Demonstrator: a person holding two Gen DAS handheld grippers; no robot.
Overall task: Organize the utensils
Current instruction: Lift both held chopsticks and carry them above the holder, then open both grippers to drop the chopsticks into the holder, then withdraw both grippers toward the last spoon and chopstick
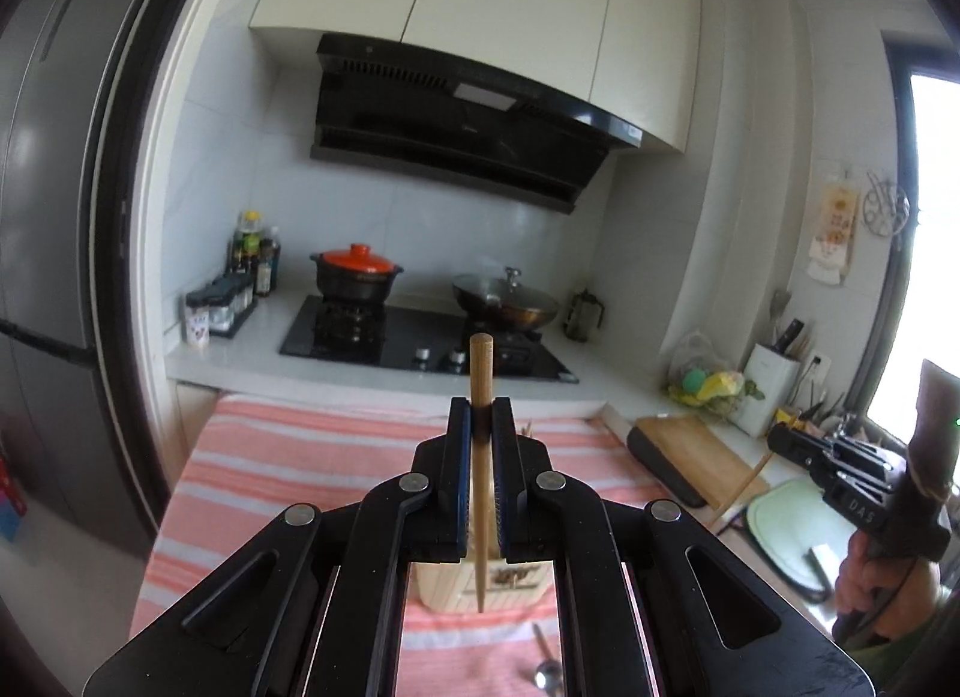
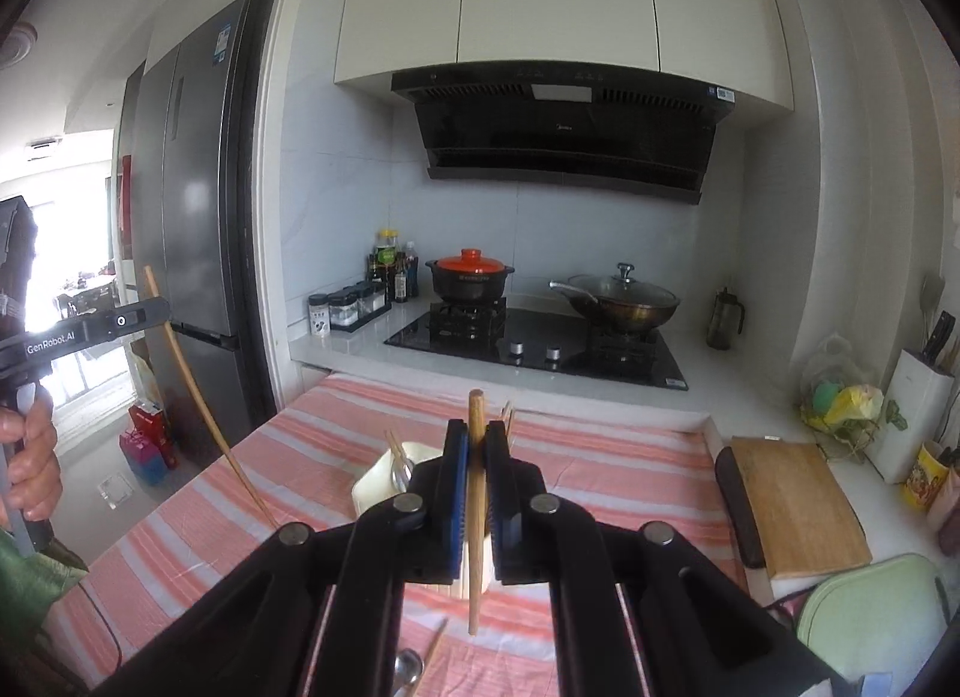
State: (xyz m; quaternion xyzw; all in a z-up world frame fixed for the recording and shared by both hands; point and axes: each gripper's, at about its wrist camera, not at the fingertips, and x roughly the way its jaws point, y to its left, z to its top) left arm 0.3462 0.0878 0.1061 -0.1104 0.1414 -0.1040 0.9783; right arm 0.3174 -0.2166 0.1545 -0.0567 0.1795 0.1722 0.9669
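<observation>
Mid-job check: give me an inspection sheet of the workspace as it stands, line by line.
Surface: striped cloth, pink and white, over the counter in front of the hob.
Job's things: cream utensil holder on the cloth with chopsticks and a spoon inside; metal spoon and a loose chopstick lying near the front edge.
Clutter: wooden cutting board, green mat, bag of produce.
Grippers: left gripper shut on a wooden chopstick; right gripper shut on another chopstick; both sticks near upright.
Cables: black cable at the left hand.
Surroundings: clay pot, lidded wok, range hood, fridge.
</observation>
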